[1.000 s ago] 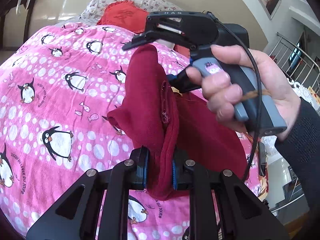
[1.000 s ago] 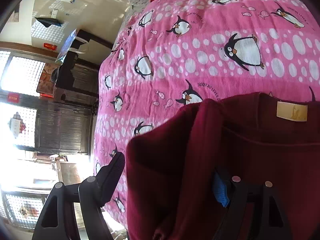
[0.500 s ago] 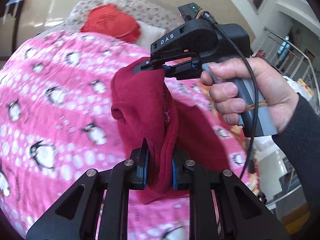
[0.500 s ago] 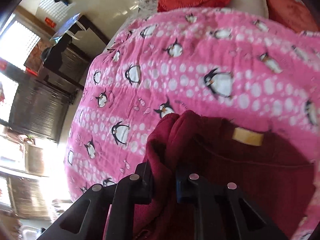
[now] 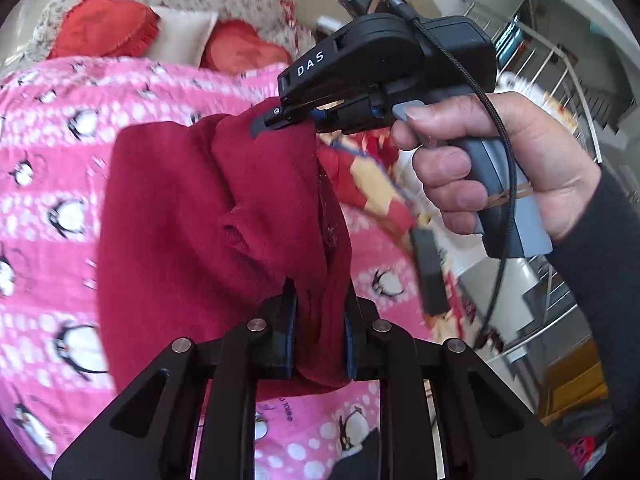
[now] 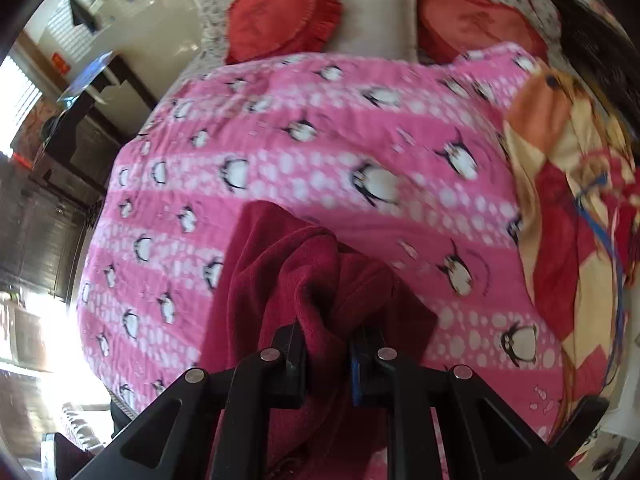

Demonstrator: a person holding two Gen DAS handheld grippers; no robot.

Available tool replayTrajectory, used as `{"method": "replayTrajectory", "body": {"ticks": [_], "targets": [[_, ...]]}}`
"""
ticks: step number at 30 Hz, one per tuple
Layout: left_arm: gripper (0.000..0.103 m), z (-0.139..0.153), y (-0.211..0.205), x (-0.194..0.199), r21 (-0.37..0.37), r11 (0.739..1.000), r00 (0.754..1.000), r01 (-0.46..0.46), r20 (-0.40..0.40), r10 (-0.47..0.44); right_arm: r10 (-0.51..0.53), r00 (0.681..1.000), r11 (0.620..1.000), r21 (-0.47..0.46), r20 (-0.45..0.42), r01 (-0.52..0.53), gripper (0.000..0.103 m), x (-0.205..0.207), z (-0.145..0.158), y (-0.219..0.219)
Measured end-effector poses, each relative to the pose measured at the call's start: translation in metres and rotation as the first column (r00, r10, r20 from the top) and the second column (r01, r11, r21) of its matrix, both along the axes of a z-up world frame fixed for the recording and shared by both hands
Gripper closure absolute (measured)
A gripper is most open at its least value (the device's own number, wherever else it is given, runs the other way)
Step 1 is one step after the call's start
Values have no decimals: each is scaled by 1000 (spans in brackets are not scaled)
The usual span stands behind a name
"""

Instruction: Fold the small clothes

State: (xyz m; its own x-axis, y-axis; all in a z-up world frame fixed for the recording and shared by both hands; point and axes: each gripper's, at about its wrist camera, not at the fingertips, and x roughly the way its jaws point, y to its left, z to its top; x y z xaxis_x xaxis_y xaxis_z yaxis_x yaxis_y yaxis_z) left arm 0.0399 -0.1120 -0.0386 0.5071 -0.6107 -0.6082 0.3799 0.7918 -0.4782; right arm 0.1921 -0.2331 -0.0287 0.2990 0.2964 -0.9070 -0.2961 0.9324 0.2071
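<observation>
Left to right, I am logging: pink penguin blanket [image 5: 60,208] covering the bed; dark red garment [image 5: 180,220] hanging above it; my left tool [image 5: 320,320] pinching its lower fold, jaws apparently easing apart; my right tool [image 6: 328,356] pinching bunched cloth.

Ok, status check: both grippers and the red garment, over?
Left gripper easing open, dark red garment pinched between its fingers. Right gripper shut on it too. Garment held above pink penguin blanket. Nothing in the way.
</observation>
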Motion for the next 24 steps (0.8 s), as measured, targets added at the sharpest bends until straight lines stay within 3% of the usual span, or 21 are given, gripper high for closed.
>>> {"method": "replayTrajectory", "body": {"ticks": [4, 7, 10, 13, 15, 17, 20, 24], "targets": [[78, -25, -12, -1, 12, 999, 994, 42, -100, -40, -80, 997, 997, -21, -23, 80, 87, 3, -58, -28], [78, -23, -1, -18, -4, 995, 988, 99, -118, -99, -98, 995, 994, -48, 30, 100, 74, -7, -77, -35], [78, -5, 26, -45, -10, 995, 992, 100, -82, -100, -106, 990, 994, -28, 93, 109, 72, -20, -60, -45], [78, 14, 61, -50, -5, 1000, 1000, 16, -1, -16, -59, 978, 998, -25, 199, 65, 72, -47, -27, -48], [78, 16, 76, -39, 29, 999, 999, -39, 28, 38, 42, 960, 999, -1, 277, -43, 72, -73, -3, -42], [78, 0, 85, -16, 54, 995, 996, -81, -28, 82, 167, 932, 985, -9, 321, -173, 72, -97, 9, -29], [78, -35, 87, -2, 48, 996, 988, -75, -134, 81, 322, 908, 946, -117, 266, -302, 72, -127, -9, -8], [78, -51, 75, -15, 69, 994, 987, -83, -131, 92, 324, 939, 940, -147, 114, -306, 71, -132, -81, -10]]}}
